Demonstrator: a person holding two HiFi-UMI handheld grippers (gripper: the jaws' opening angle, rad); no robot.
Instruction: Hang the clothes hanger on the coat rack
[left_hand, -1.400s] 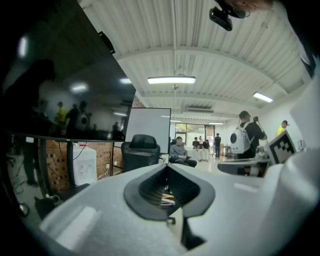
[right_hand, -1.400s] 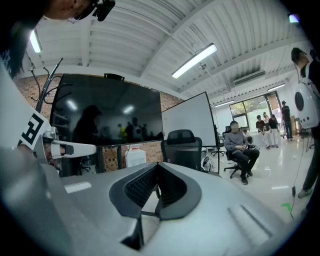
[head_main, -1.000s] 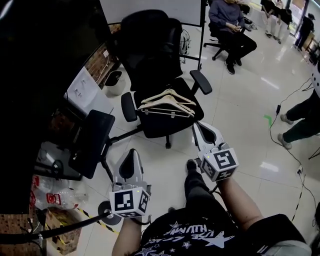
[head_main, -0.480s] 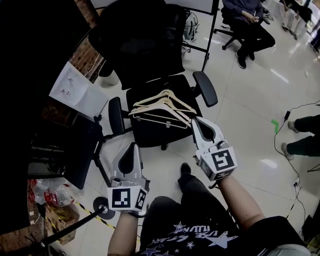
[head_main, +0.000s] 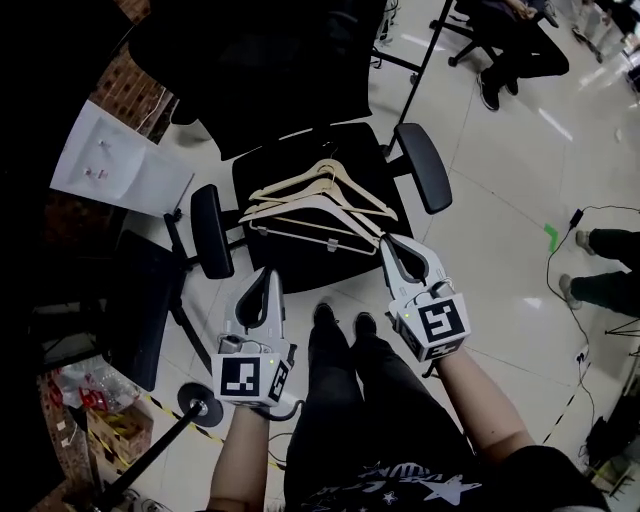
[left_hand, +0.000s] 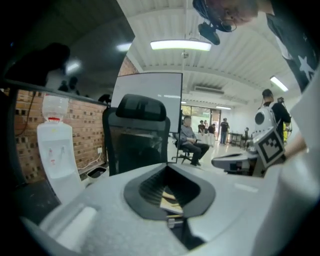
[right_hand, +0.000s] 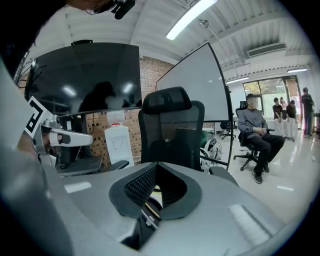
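Several pale wooden clothes hangers (head_main: 318, 205) lie stacked on the seat of a black office chair (head_main: 300, 262), hooks toward the backrest. My left gripper (head_main: 272, 275) is shut and empty, its tip just short of the seat's front edge. My right gripper (head_main: 387, 243) is shut too, its tip right by the hangers' right end; contact cannot be told. In the left gripper view the shut left gripper (left_hand: 167, 166) frames a bit of the hangers (left_hand: 170, 197). The right gripper (right_hand: 156, 164) points at the chair's backrest (right_hand: 170, 130). No coat rack can be made out.
The chair's armrests (head_main: 210, 232) (head_main: 425, 165) flank the seat. The person's shoes (head_main: 338, 325) stand at the seat's front. A black pole on a round base (head_main: 195, 403) stands lower left. A seated person (right_hand: 255, 130), a whiteboard (right_hand: 192, 85) and a water dispenser (left_hand: 56, 145) lie beyond.
Both grippers have moved forward and down toward the chair seat, and the chair now fills more of the head view. Both stayed shut and empty.
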